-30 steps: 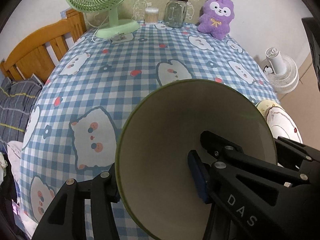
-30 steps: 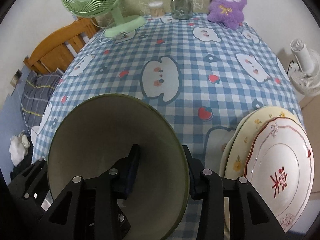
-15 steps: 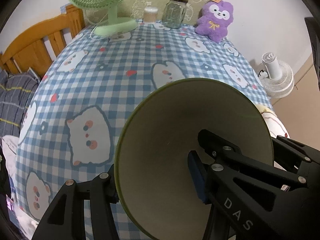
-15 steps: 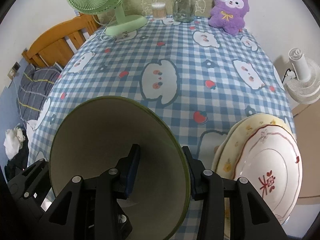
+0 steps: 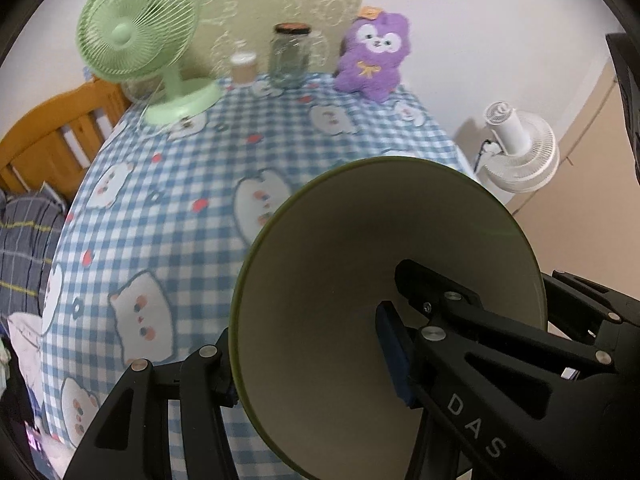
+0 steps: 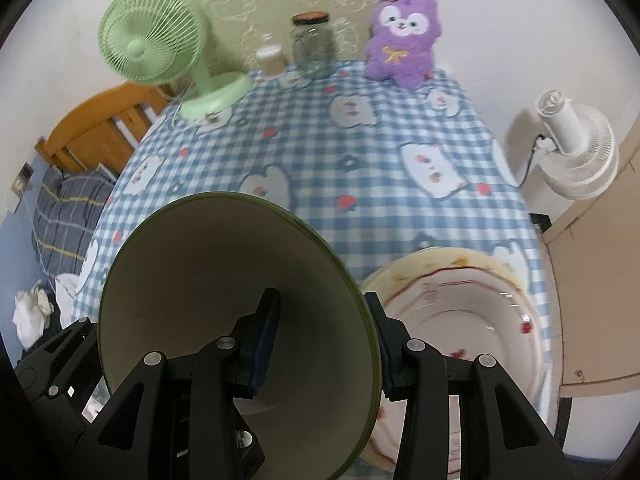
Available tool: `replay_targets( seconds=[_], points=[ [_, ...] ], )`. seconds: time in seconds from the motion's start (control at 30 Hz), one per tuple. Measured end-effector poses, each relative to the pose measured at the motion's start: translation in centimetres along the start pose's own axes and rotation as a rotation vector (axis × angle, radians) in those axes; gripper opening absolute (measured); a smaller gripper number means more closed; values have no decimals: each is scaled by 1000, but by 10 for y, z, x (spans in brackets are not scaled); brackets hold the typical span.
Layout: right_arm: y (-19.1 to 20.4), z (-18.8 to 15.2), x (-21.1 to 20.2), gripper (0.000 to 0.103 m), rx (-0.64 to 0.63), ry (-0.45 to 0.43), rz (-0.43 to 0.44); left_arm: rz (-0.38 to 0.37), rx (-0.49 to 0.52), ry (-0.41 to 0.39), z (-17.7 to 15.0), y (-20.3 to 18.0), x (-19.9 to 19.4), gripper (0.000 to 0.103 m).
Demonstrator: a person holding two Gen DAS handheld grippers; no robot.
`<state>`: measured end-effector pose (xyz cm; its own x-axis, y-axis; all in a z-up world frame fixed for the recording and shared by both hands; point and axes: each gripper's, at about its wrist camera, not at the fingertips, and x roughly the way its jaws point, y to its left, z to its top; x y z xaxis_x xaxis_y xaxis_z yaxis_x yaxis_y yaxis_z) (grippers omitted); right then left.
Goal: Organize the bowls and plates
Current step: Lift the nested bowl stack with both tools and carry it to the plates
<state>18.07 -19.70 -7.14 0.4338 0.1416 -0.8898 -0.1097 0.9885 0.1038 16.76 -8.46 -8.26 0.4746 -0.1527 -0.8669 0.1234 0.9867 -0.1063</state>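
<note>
A large green-rimmed bowl with a cream inside (image 5: 360,280) fills the left wrist view. My left gripper (image 5: 308,356) is shut on its left wall, one pad inside and one outside. The same bowl (image 6: 224,292) shows in the right wrist view, where my right gripper (image 6: 320,340) is shut on its right wall. The bowl is held tilted above the table. A stack of two plates (image 6: 460,320), a white red-patterned one on a cream one, lies at the table's near right edge, beside and below the bowl.
The table has a blue checked cloth (image 6: 360,168). At its far edge stand a green desk fan (image 6: 160,56), a small cup (image 6: 270,60), a glass jar (image 6: 314,46) and a purple plush toy (image 6: 402,36). A white floor fan (image 6: 572,148) is right, a wooden bed (image 6: 96,128) left.
Both grippers have risen and tipped back with the bowl, so the views now look more toward the far wall. The plates have dropped out of the left wrist view.
</note>
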Motion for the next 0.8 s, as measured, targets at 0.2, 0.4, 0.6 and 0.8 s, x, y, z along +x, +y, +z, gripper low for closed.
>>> replay_targets(
  seconds=[0.2,0.4,0.6,0.8],
  points=[
    [-35,-1,-14,46,14,-19,-4,-6,22,-15,5,-35,-2,55],
    [-70,-9,-18,46,20,-9,-3,-7,15,-6,0,-68,5,55],
    [-104,-17,-16,46,25,-6,-22,-25,15,2,-5,-98,17,55],
    [-126,-24,-7,46,17,4,-22,-26,1,11,-9,-120,32,55]
  ],
)
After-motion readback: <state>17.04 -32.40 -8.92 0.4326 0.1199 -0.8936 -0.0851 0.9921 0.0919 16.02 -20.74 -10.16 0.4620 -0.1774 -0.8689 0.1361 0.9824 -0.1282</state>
